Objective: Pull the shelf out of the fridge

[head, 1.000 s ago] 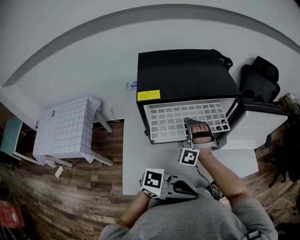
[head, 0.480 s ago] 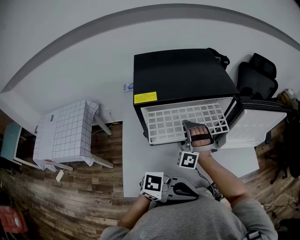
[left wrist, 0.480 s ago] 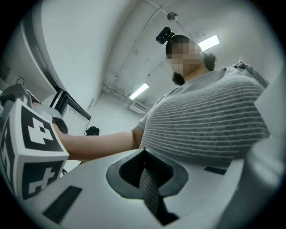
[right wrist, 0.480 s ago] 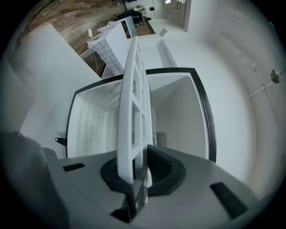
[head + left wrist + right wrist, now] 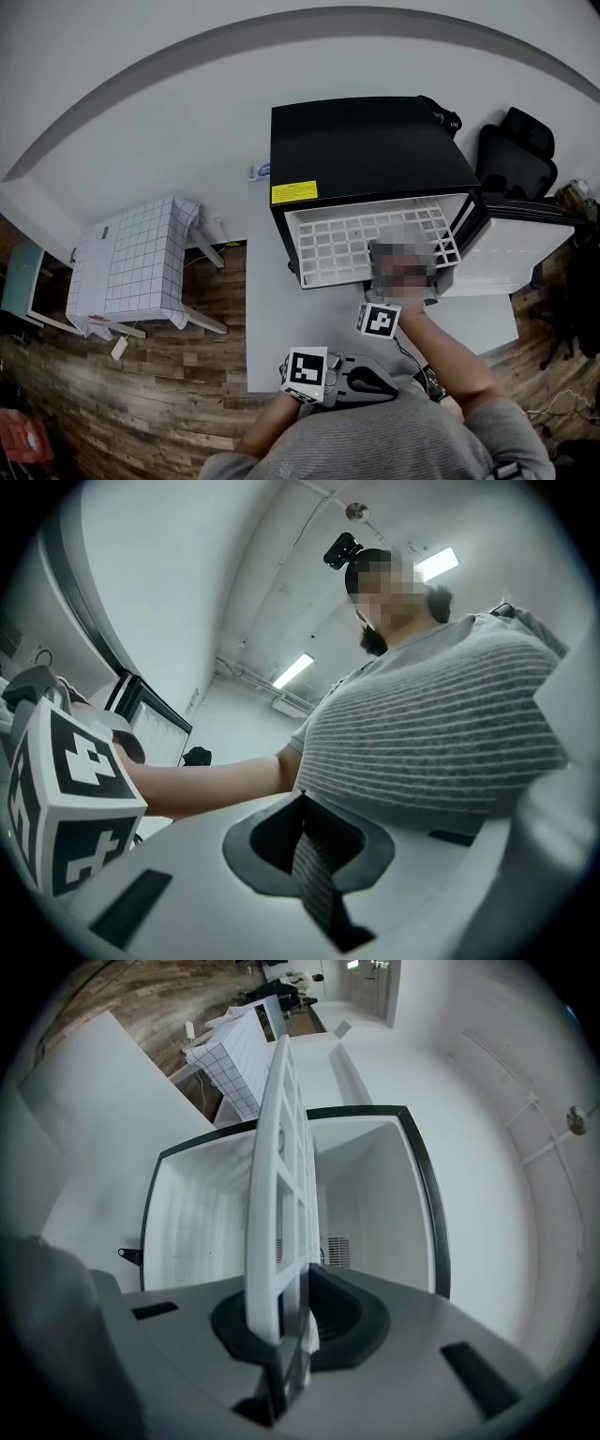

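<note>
A black mini fridge [image 5: 366,150] stands on the floor with its front open. The white grid shelf [image 5: 342,239] sticks partly out of it toward me. My right gripper [image 5: 394,255] is at the shelf's front edge, under a blurred patch in the head view. In the right gripper view the shelf [image 5: 281,1166] runs edge-on between the jaws, and the right gripper [image 5: 286,1335] is shut on it, with the white fridge interior [image 5: 375,1204] behind. My left gripper [image 5: 375,382] stays close to my body; the left gripper [image 5: 300,832] is shut on nothing, facing a grey striped shirt.
The fridge door [image 5: 511,253] hangs open to the right, beside a black office chair [image 5: 516,155]. A small table with a checked cloth [image 5: 136,262] stands to the left. The fridge sits on a white floor panel [image 5: 281,319] over wooden flooring.
</note>
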The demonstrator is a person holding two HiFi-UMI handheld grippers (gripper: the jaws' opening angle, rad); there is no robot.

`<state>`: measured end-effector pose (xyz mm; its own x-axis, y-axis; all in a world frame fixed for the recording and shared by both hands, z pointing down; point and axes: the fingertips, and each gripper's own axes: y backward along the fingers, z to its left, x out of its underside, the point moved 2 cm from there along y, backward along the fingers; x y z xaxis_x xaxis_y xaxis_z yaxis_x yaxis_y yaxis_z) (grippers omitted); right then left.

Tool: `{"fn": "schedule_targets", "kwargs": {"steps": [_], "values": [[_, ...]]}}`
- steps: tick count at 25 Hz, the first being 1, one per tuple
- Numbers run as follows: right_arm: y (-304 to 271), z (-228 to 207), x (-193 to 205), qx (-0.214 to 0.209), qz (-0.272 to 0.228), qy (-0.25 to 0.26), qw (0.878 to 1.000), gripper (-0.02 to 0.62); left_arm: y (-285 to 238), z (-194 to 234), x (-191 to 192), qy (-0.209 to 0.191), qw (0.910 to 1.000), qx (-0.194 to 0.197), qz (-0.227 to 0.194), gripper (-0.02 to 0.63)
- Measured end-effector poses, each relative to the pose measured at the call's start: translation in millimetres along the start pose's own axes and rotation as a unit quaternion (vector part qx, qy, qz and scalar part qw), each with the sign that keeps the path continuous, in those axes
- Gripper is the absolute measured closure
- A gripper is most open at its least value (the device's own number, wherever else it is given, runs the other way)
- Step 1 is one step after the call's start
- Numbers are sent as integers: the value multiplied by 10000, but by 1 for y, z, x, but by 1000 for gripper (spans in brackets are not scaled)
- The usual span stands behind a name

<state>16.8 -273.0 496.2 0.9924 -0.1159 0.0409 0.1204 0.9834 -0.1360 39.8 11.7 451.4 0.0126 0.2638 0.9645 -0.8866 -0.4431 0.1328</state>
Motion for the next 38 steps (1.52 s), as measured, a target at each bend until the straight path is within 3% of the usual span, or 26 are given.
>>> {"fn": "schedule_targets", "kwargs": {"steps": [19, 26, 32, 38], "values": [[31, 7, -1, 41, 117, 47, 9999, 568, 1, -6, 0, -153, 9997, -202, -38, 595], [57, 18, 1, -174, 5, -152, 9997, 568, 2, -12, 1, -193, 9996, -217, 32, 595], [61, 7, 11, -216, 137, -620, 9977, 568, -4, -22, 6, -195, 9996, -151, 135, 595], [73, 1, 16, -317, -107, -1083, 9936, 568, -29, -23, 10, -144, 9987, -483, 83, 595]]}}
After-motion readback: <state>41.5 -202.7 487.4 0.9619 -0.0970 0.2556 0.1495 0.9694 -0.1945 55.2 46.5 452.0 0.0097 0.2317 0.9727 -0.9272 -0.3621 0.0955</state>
